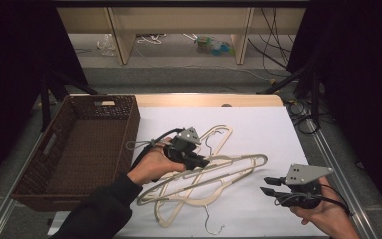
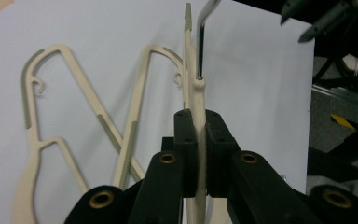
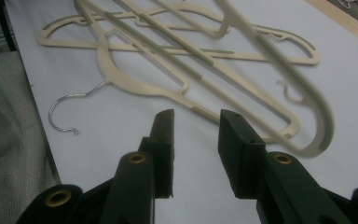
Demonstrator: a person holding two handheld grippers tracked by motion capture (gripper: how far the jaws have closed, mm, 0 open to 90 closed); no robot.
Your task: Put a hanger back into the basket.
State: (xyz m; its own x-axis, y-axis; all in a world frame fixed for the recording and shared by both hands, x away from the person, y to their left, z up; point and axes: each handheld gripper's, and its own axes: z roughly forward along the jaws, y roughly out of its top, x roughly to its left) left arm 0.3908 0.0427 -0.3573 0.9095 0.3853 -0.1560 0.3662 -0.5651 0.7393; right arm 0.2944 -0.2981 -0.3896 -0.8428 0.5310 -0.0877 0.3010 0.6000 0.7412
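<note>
Jaws of the left gripper (image 2: 196, 154) were clamped on the neck of a cream hanger (image 2: 197, 93), its metal hook (image 2: 204, 32) rising beyond them. The right gripper (image 3: 196, 140) stood parted, nothing between, other hangers (image 3: 168, 70) lying just ahead.

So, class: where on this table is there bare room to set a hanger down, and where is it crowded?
The wicker basket at the left is empty inside. The white sheet is bare along its far edge and at the right, beyond the right tool. The middle is crowded with overlapping cream hangers, one clamped in the left tool.
</note>
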